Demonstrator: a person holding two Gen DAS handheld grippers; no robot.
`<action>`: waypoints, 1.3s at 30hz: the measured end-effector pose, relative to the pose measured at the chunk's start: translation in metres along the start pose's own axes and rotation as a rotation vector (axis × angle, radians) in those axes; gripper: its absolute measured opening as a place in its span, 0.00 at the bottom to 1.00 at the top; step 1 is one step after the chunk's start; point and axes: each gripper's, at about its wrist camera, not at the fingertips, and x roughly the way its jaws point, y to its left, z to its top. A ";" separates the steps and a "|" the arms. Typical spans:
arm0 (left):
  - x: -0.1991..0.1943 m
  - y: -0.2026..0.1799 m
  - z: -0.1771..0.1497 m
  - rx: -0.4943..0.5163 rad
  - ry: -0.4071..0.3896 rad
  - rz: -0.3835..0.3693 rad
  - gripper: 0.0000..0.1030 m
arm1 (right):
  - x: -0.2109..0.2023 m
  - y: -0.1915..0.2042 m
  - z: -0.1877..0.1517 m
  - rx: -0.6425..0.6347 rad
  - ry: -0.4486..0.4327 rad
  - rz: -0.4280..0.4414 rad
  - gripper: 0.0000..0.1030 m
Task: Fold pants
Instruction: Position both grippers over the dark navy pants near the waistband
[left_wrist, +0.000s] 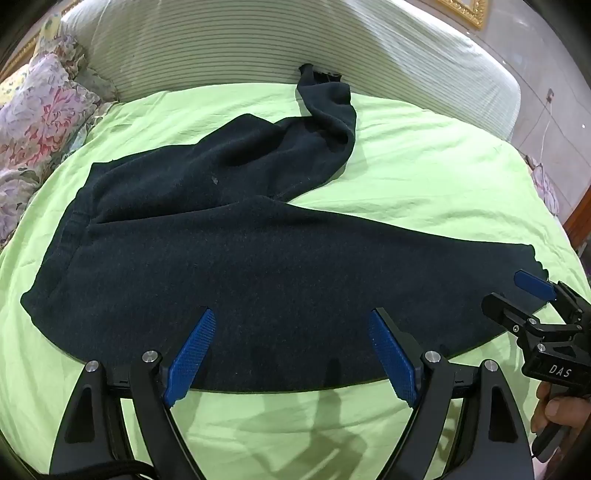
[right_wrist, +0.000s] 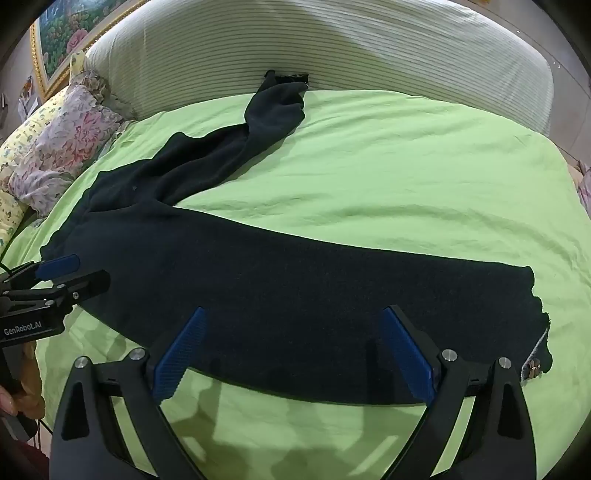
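Dark navy pants (left_wrist: 258, 258) (right_wrist: 295, 288) lie spread on a green bed sheet (left_wrist: 424, 166) (right_wrist: 406, 166). The waist is at the left. One leg runs right along the near edge and ends in a hem (right_wrist: 535, 314). The other leg (left_wrist: 325, 122) (right_wrist: 273, 110) bends away and rests against the striped headboard. My left gripper (left_wrist: 292, 313) (right_wrist: 92, 268) hovers open over the seat area with nothing between its pads. Above the near leg my right gripper (right_wrist: 293, 312) (left_wrist: 517, 295) also stands open and holds nothing.
A white striped padded headboard (left_wrist: 258, 48) (right_wrist: 332, 51) closes off the back. Floral pillows (left_wrist: 40, 122) (right_wrist: 70, 136) are piled at the left. A framed picture (right_wrist: 62, 40) hangs on the wall. A hand (left_wrist: 554, 410) (right_wrist: 22, 391) grips each handle.
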 end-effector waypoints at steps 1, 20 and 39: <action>0.000 0.000 0.000 -0.001 0.000 0.001 0.83 | 0.000 0.000 0.000 -0.001 0.000 -0.001 0.93; 0.004 -0.001 0.001 -0.005 0.009 -0.002 0.83 | 0.002 -0.004 -0.001 -0.006 0.002 0.002 0.93; 0.011 0.001 0.003 -0.007 0.021 -0.006 0.83 | 0.006 0.003 0.006 0.002 -0.007 0.006 0.93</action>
